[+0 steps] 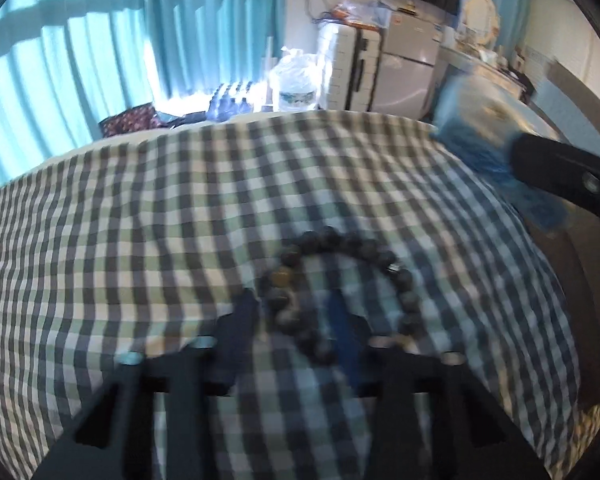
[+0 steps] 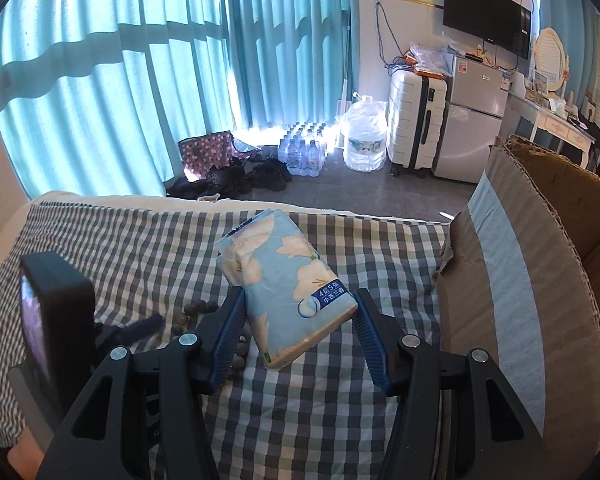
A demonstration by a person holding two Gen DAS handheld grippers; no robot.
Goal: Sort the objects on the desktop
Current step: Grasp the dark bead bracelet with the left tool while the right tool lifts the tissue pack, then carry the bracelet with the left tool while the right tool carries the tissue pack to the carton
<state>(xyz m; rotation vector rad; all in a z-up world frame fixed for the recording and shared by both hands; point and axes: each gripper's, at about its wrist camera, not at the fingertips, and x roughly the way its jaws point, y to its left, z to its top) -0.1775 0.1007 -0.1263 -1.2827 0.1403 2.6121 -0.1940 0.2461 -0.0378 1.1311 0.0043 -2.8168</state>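
A dark bead bracelet [image 1: 340, 264] lies on the green-and-grey checked cloth [image 1: 140, 220]. In the blurred left wrist view my left gripper [image 1: 292, 312] is shut on the bracelet's left side, one finger outside the ring and the blue pad inside it. My right gripper [image 2: 298, 296] is shut on a light blue flowered tissue pack [image 2: 284, 276], held tilted above the cloth. That pack [image 1: 472, 120] also shows at the upper right of the left wrist view. Some of the beads [image 2: 196, 308] show left of the right gripper's left finger.
An open cardboard box [image 2: 540, 260] stands at the right edge of the cloth. The left tool's black housing [image 2: 56, 312] sits close on the left. Beyond the far edge are the floor, water bottles [image 2: 304, 152], a white suitcase [image 2: 416, 120] and teal curtains [image 2: 140, 80].
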